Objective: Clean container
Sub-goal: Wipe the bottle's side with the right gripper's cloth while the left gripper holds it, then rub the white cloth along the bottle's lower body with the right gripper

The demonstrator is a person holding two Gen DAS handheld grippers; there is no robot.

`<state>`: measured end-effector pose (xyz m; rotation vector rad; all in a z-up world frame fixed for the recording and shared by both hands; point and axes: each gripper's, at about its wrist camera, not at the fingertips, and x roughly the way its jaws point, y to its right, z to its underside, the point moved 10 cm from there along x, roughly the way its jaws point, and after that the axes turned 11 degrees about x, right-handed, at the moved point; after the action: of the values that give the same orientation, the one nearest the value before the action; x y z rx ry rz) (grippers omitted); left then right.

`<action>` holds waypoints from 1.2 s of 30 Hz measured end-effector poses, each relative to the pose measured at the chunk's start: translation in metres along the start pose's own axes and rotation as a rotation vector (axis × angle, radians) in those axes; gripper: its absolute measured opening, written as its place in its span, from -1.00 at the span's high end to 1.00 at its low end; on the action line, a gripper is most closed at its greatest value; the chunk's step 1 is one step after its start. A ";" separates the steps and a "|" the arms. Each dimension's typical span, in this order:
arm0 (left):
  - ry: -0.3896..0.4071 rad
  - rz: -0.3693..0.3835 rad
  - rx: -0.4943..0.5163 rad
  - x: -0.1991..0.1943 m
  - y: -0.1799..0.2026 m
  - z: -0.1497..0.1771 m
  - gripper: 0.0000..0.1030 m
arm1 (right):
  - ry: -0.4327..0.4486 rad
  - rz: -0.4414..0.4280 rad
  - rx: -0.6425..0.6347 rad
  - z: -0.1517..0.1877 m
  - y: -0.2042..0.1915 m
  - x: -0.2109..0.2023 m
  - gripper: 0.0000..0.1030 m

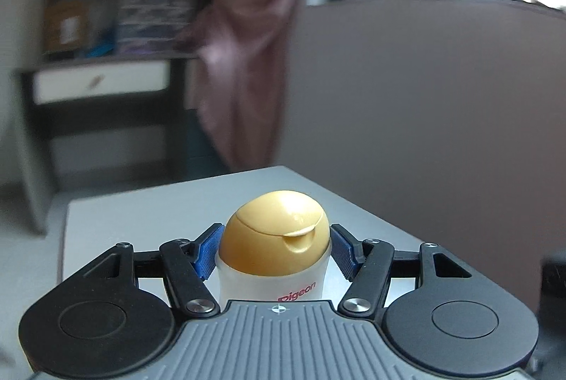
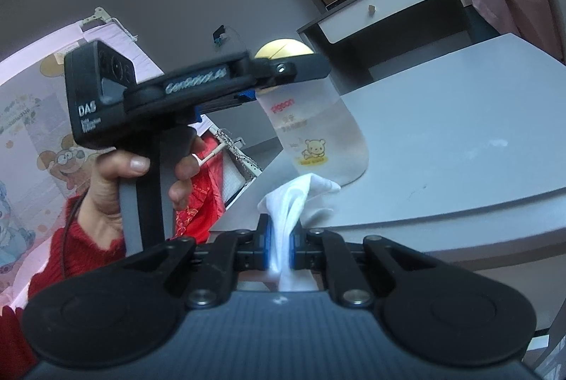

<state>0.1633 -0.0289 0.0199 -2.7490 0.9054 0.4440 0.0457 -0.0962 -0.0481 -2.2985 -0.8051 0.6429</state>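
Gripping the translucent white plastic bottle with the rounded yellow flip cap (image 1: pixel 274 238) just under that cap, the left gripper (image 1: pixel 274 249) has its blue ribbed pads (image 1: pixel 207 251) set against both sides of the neck. Seen from the right wrist, the bottle (image 2: pixel 315 136) stands on the near corner of the pale grey table (image 2: pixel 460 139), leaning a little, with a bear picture on its front.

The right gripper (image 2: pixel 281 244) is pressed together on a bunched white cloth (image 2: pixel 290 199), whose free end lies touching the foot of the bottle.

To do the wiping well, I judge the left grip should stay firm and high, leaving the body bare. The cloth should run over the wall in long strokes, while the bottle is turned to reach the back. Too light a hold would let the smooth plastic slip or tip.

A person's hand (image 2: pixel 116 182) in a red sleeve holds the left tool's handle. A pink curtain (image 1: pixel 244 37) and a dark shelf unit with a white drawer (image 1: pixel 100 83) stand well beyond the table. Nothing lies between cloth and bottle.
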 end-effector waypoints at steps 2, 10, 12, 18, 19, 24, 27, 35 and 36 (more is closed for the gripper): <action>-0.004 -0.073 -0.085 0.002 -0.005 -0.001 -0.24 | 0.003 0.003 0.002 0.000 0.001 -0.001 0.81; -0.042 -0.172 -0.067 0.004 0.013 -0.006 -0.24 | 0.016 0.002 -0.010 -0.001 -0.002 -0.002 0.81; -0.046 -0.171 -0.088 0.005 0.008 -0.011 -0.24 | 0.032 0.007 -0.020 -0.004 -0.004 -0.003 0.81; -0.050 -0.170 -0.090 -0.001 0.004 -0.015 -0.24 | 0.122 -0.008 -0.068 -0.032 -0.016 -0.005 0.81; -0.050 -0.173 -0.086 0.000 0.004 -0.015 -0.24 | 0.130 -0.015 -0.077 -0.036 -0.019 -0.003 0.81; -0.053 -0.163 -0.086 0.001 0.002 -0.016 -0.24 | 0.171 -0.038 -0.075 -0.053 -0.022 0.007 0.82; -0.050 -0.163 -0.079 0.000 0.003 -0.016 -0.24 | 0.166 -0.037 -0.044 -0.056 -0.014 0.014 0.82; -0.060 -0.143 -0.108 0.006 0.001 -0.009 -0.24 | 0.110 -0.017 0.046 -0.046 0.016 0.026 0.82; -0.061 -0.144 -0.106 0.007 0.002 -0.007 -0.23 | 0.103 -0.009 0.048 -0.045 0.020 0.028 0.82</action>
<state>0.1689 -0.0358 0.0241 -2.8541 0.6820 0.5612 0.0995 -0.1068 -0.0371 -2.2632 -0.7429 0.5304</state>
